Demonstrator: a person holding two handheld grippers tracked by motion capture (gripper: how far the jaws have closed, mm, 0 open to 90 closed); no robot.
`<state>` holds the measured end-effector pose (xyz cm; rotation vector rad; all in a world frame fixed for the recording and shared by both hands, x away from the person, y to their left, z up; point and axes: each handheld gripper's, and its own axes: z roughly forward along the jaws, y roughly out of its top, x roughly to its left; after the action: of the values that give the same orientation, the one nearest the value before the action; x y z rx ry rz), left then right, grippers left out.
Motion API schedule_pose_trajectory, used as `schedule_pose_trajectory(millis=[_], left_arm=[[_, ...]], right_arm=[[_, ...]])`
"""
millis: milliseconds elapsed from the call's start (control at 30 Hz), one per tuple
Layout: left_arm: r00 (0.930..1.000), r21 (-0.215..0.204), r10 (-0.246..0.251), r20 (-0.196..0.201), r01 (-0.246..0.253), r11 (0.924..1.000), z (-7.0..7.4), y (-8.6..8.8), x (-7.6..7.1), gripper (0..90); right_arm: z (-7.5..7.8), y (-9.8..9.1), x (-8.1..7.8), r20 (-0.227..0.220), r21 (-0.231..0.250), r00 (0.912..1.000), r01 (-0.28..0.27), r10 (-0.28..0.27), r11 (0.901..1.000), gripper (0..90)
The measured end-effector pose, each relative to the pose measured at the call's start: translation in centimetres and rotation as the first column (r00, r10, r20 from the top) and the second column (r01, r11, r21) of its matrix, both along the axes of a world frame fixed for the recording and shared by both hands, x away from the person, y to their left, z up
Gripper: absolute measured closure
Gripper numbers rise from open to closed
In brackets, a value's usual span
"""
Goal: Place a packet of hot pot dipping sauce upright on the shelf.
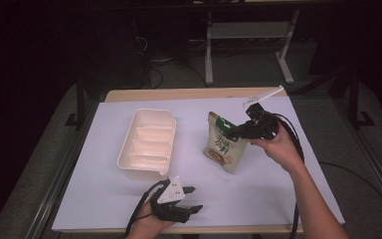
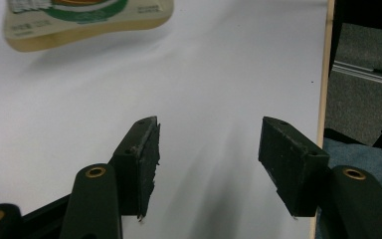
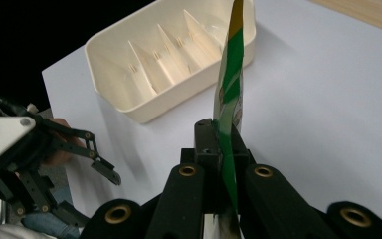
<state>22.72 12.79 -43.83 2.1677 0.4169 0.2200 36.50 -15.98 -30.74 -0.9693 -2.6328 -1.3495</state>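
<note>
Overhead, the right claw (image 1: 238,130) pinches the top edge of a green-and-cream pouch (image 1: 225,146), which hangs just above the white bench (image 1: 278,189) right of the divided tray (image 1: 148,141). Near the front edge, the left claw (image 1: 194,199) gapes empty.

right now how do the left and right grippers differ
The left gripper has its jaws apart with nothing between them; the right gripper is clamped on the top edge of the snack pouch. The left sits low near the table's front edge; the right is raised farther back, holding the pouch upright. Both are black two-jaw tools, each in a hand.
</note>
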Motion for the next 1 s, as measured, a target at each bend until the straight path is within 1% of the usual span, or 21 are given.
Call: schedule_pose_trajectory(millis=[33,67,100,133,167,200,233,267,300,333,400,467,567,667,700,800,833,867,900,933,1000], left_arm=[[1.0,0.0,0.0,0.0,0.0,1.0,0.0,0.0,0.0,40.2],[1.0,0.003,-0.002,0.0,0.002,1.0,0.0,0.0,0.0,39.6],[1.0,0.003,-0.002,0.0,0.002,1.0,0.0,0.0,0.0,39.0],[1.0,-0.001,-0.002,0.0,0.002,1.0,-0.1,0.0,0.0,38.6],[1.0,-0.001,-0.002,0.0,0.002,1.0,-0.1,0.0,0.0,38.6],[1.0,-0.005,-0.002,0.002,0.002,1.0,-0.1,0.1,0.0,38.3],[1.0,-0.005,-0.002,0.002,0.002,1.0,-0.1,0.1,0.0,37.7],[1.0,-0.006,-0.002,0.004,0.002,1.0,0.0,0.1,-0.1,37.5],[1.0,-0.006,-0.003,0.004,0.003,1.0,0.0,0.1,-0.1,37.5],[1.0,-0.007,-0.003,0.003,0.003,1.0,-0.1,0.1,-0.1,37.0],[1.0,-0.006,-0.006,0.005,0.006,1.0,-0.1,0.1,-0.1,36.9],[0.9999,-0.003,-0.01,0.01,0.01,0.9999,-0.2,0.1,-0.1,36.5],[0.9999,-0.002,-0.012,0.007,0.012,0.9999,-0.2,0.1,-0.1,36.3],[0.9999,-0.011,-0.009,0.01,0.009,0.9999,-0.1,0.2,0.0,36.2],[0.9999,-0.011,-0.009,0.01,0.009,0.9999,-0.1,0.2,0.0,36.0],[0.9998,-0.013,-0.007,0.018,0.007,0.9999,-0.1,0.4,0.1,35.4],[0.9998,-0.013,-0.007,0.018,0.007,0.9999,-0.1,0.4,0.1,35.3],[0.9998,-0.011,-0.005,0.018,0.006,0.9999,-0.1,0.4,0.1,35.2],[0.9998,-0.011,-0.005,0.018,0.006,0.9999,-0.1,0.4,0.1,35.3],[0.9998,-0.012,-0.005,0.018,0.005,0.9999,-0.2,0.5,0.2,35.2],[0.9998,-0.018,-0.005,0.017,0.005,0.9998,-0.1,0.6,0.2,35.2]], right_arm=[[0.0,0.0,0.0,0.0,0.0,1.0,0.0,0.0,1.0,89.6],[0.4,0.6,0.3,0.001,0.004,1.0,-0.009,0.009,1.0,89.6],[0.4,0.6,0.3,0.001,0.004,1.0,-0.009,0.009,1.0,89.6],[0.8,1.3,0.6,0.006,0.004,0.9999,-0.016,0.016,0.9999,89.6],[0.8,1.3,0.6,0.006,0.004,0.9999,-0.016,0.016,0.9999,89.6],[1.2,2.0,0.8,0.012,0.003,0.9996,-0.025,0.025,0.9997,89.5],[1.2,2.0,0.8,0.012,0.003,0.9996,-0.025,0.025,0.9997,89.5],[1.6,2.6,1.1,0.017,0.004,0.9993,-0.034,0.034,0.9994,89.6],[1.6,2.6,1.1,0.017,0.004,0.9993,-0.034,0.034,0.9994,89.6],[2.0,3.3,1.4,0.018,0.009,0.9988,-0.046,0.046,0.9989,89.6],[2.1,3.4,1.5,0.019,0.011,0.9988,-0.045,0.045,0.9989,89.6],[2.7,4.4,1.9,0.025,0.017,0.9978,-0.061,0.061,0.998,89.6],[3.1,5.0,2.1,0.031,0.024,0.9971,-0.071,0.07,0.9972,89.6],[3.7,5.9,2.6,0.032,0.028,0.9965,-0.078,0.077,0.9965,89.6],[3.7,5.9,2.6,0.032,0.028,0.9965,-0.078,0.077,0.9965,89.6],[4.2,6.9,3.1,0.041,0.04,0.9952,-0.09,0.089,0.9951,89.6],[4.2,6.9,3.1,0.041,0.04,0.9952,-0.09,0.089,0.9951,89.6],[4.4,7.5,3.3,0.045,0.041,0.9946,-0.095,0.093,0.9946,89.6],[4.4,7.5,3.3,0.045,0.041,0.9946,-0.095,0.093,0.9946,89.6],[4.6,8.1,3.5,0.047,0.037,0.9936,-0.104,0.102,0.9939,89.6],[4.7,8.7,3.7,0.042,0.034,0.9933,-0.109,0.108,0.9934,89.6]])
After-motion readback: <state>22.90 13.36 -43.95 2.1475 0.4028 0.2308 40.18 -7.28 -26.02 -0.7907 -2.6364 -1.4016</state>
